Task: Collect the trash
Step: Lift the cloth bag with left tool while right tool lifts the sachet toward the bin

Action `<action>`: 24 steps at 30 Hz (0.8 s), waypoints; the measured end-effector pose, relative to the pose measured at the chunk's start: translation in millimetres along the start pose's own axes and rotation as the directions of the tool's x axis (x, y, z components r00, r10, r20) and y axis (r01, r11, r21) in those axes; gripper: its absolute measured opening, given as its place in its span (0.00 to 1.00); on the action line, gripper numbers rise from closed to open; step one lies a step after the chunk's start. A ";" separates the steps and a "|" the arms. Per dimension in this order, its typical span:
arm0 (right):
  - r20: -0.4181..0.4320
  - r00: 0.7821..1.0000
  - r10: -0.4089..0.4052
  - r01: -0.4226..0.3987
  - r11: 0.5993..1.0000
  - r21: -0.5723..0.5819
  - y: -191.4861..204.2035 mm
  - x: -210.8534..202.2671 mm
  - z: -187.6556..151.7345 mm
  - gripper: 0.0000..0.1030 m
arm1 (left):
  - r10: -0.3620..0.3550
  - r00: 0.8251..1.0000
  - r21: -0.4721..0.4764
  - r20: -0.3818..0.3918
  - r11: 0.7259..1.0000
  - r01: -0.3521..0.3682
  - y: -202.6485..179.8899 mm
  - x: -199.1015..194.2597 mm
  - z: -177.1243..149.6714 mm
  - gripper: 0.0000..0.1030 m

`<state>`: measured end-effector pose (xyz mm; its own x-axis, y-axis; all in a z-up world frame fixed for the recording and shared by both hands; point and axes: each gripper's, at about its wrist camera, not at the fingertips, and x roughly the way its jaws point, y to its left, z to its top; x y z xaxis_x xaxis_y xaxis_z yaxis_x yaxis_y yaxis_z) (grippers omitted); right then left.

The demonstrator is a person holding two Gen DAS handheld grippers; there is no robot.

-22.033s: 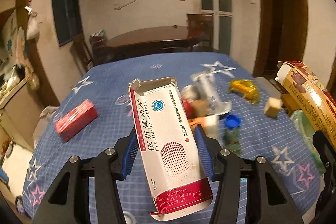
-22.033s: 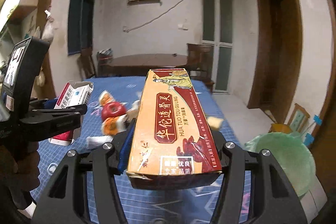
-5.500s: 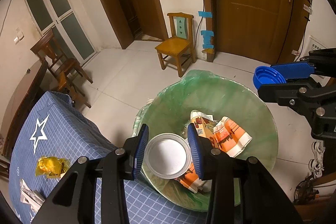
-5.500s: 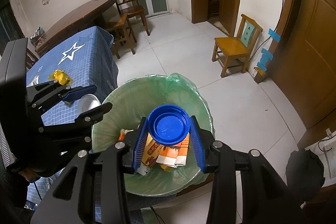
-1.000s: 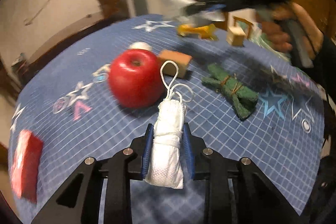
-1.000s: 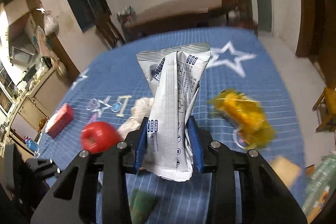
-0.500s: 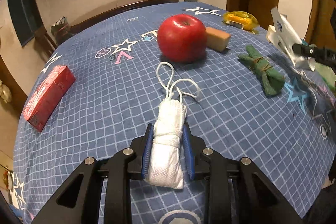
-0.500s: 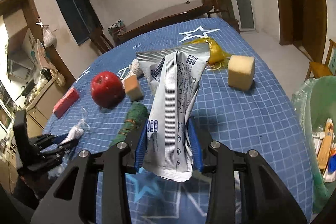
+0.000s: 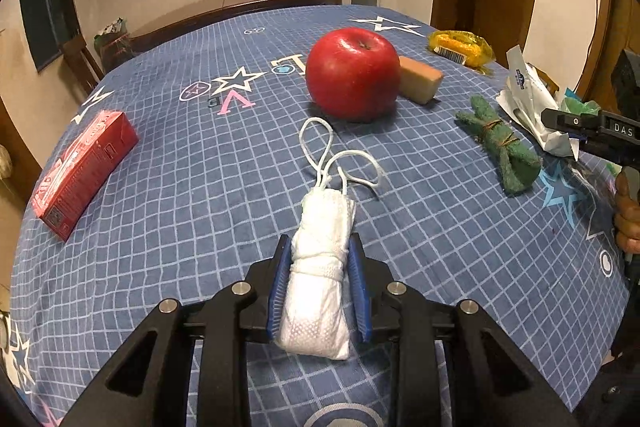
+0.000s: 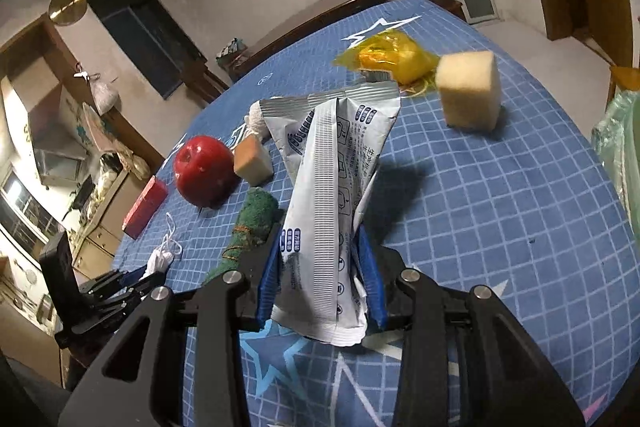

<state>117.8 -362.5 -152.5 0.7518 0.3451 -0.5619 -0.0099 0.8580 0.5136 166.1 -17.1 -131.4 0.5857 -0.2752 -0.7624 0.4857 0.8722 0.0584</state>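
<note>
Our left gripper [image 9: 319, 277] is clamped on a rolled white face mask [image 9: 320, 275], whose ear loops [image 9: 336, 157] trail ahead onto the blue checked tablecloth [image 9: 192, 195]. Beyond its fingertips sits a red apple [image 9: 354, 73], with a red box [image 9: 82, 163] off to their left. Our right gripper [image 10: 320, 275] pinches a silver foil wrapper [image 10: 332, 195] upright; ahead of it lie a yellow wrapper [image 10: 390, 57] and a sponge cube [image 10: 468, 95].

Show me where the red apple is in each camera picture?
Left wrist view: the red apple sits upper middle, touching a tan block's left side.
Right wrist view: the apple sits left of centre.
Shared landmark: the red box.
</note>
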 end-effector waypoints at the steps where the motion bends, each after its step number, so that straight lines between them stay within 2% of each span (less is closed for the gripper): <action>1: 0.006 1.000 -0.004 0.004 1.000 0.003 -0.3 -1.0 -0.5 0.34 | 0.001 1.000 0.001 0.000 1.000 -0.001 -0.3 0.2 0.1 0.29; 24: -0.021 1.000 -0.022 0.022 1.000 0.003 -2.5 2.2 3.0 0.34 | -0.001 1.000 -0.002 0.001 1.000 0.001 0.4 0.8 -0.3 0.29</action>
<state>121.4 -365.1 -153.1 0.7377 0.3344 -0.5864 0.0086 0.8640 0.5035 166.5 -16.8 -132.2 0.5859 -0.2768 -0.7617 0.4849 0.8728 0.0558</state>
